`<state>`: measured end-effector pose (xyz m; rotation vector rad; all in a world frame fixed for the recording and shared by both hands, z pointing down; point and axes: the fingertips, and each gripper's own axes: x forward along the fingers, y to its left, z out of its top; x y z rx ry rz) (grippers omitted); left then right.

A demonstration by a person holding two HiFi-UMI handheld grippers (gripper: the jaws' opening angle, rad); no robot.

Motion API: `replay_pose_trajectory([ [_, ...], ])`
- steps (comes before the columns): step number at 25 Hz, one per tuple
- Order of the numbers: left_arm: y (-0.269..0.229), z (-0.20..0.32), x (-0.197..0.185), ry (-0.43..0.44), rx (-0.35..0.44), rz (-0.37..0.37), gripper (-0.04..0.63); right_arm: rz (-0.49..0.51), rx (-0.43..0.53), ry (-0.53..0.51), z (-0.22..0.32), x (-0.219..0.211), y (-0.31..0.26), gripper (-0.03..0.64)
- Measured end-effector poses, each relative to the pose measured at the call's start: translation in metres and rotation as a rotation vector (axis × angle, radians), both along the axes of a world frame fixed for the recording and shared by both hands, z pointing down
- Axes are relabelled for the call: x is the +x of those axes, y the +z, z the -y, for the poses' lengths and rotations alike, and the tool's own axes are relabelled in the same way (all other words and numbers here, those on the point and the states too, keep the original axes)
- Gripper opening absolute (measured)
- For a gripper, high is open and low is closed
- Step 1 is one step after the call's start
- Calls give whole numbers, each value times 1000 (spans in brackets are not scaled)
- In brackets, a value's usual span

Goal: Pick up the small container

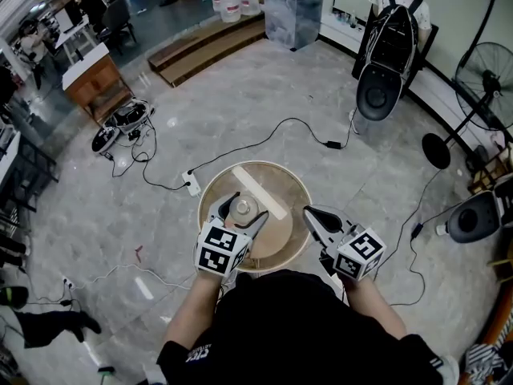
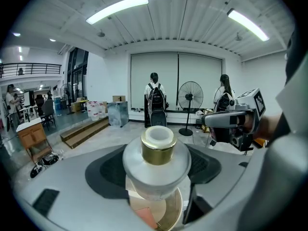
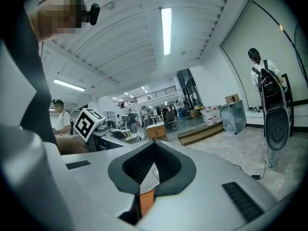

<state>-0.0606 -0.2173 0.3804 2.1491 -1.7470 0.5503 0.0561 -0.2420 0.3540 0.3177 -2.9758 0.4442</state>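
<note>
The fingers point(image 2: 103, 170) of the left gripper point(image 1: 247, 208) are clamping the small container point(image 2: 156, 172) from both sides, gripping its rounded pale body below the gold collar point(image 2: 158, 154) and white cap point(image 2: 159, 136). The container is standing upright between them, long axis vertical, over the near half of the round tabletop point(image 1: 284, 183), just beside a pale strip point(image 1: 258, 192). Whether its base is clear of the wood is not showing. The right gripper point(image 1: 311, 213) is hanging just to the right, fingers pressed together on nothing. With the grip apparently set, the lift is looking like a straight upward pull by the left hand.
</note>
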Motion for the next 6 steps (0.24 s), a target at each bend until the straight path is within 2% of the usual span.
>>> replay_pose_trajectory([
  [6, -1, -2, -2, -11, -4, -10, 345, -3, -4, 2, 1, -1, 0, 11],
])
